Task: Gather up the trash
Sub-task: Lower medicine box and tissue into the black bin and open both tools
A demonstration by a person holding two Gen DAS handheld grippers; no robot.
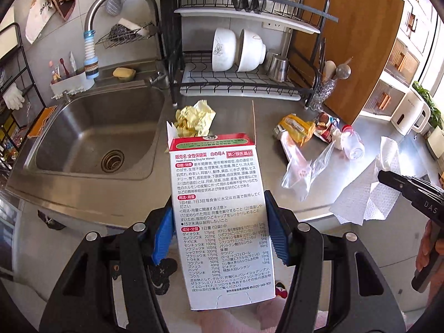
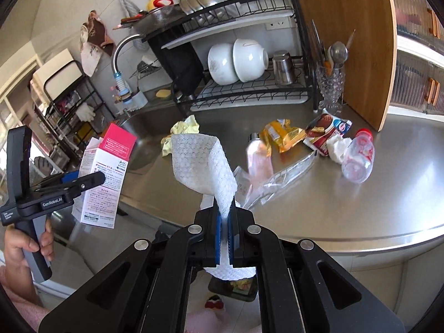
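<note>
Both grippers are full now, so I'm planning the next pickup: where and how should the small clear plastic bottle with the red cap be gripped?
The small clear plastic bottle with the red cap lies on its side on the steel counter. Probably grip across its round body from above, jaws straddling its width; the crumpled white tissue crowds its left side.

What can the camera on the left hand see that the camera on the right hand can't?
Only the left camera shows the whole sink with its drain, and the white kettle far right.

Only the right camera shows the hand gripping the left tool's handle.

Both show the medicine box squeezed in the left tongs, the paper towel pinched in the right tongs, the crumpled yellow paper, the snack wrappers, the plastic bottle and the dish rack with two white bowls.
</note>
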